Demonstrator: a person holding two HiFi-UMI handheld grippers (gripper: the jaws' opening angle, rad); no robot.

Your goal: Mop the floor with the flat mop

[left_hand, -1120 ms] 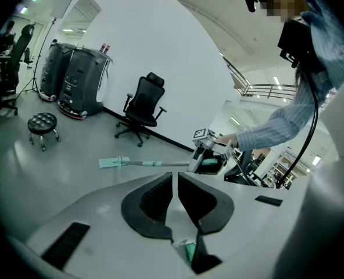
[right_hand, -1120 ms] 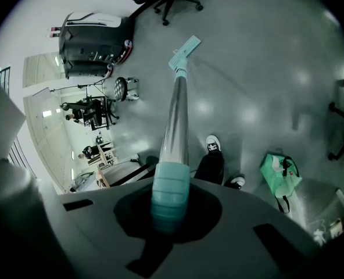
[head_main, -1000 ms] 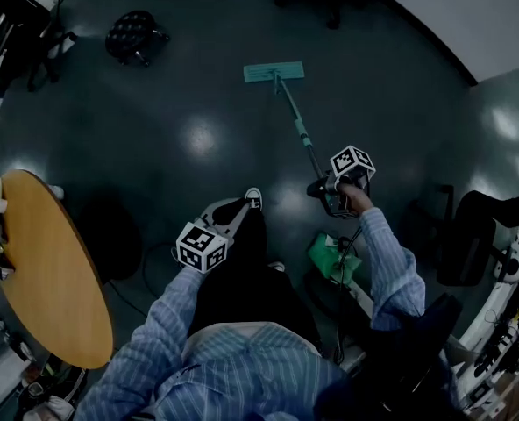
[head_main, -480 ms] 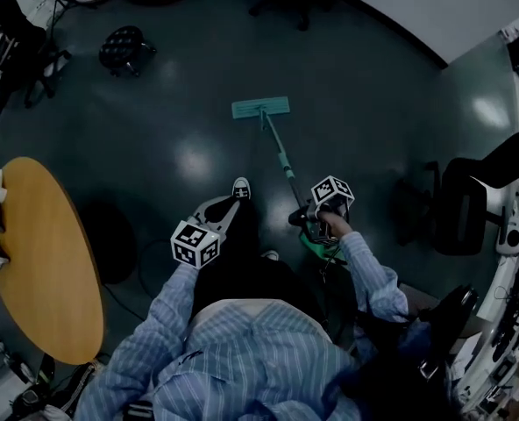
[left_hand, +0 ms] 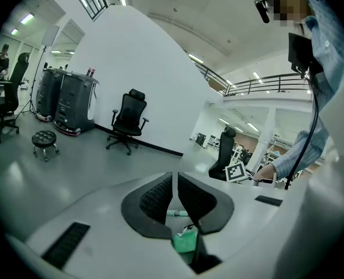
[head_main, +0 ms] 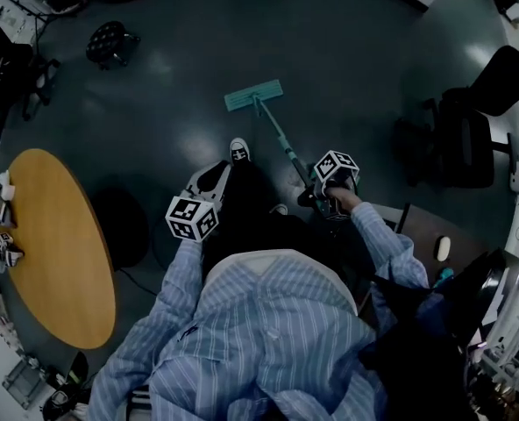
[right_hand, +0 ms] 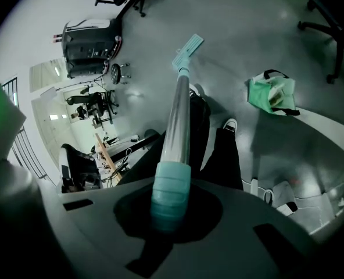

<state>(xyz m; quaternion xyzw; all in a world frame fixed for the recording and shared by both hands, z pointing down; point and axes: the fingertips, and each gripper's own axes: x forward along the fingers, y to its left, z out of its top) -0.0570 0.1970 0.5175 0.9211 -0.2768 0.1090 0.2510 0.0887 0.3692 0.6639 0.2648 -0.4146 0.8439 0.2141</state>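
Mid-stroke, I'd judge: right gripper (head_main: 319,196) clamped on the mop handle (right_hand: 171,173), mop head (head_main: 253,96) flat on the floor (head_main: 356,68) just beyond the shoe (head_main: 239,151). Left gripper (head_main: 211,181), jaws together on nothing, sits near that shoe. Next: a steady push.

Dim, fisheye-warped views with pale glare on the floor (head_main: 347,68)

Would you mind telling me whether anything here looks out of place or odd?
A green bag lies slumped on the floor near the person's shoe, possibly in the way. Also, only the right gripper holds the flat mop; the left gripper is shut on nothing.
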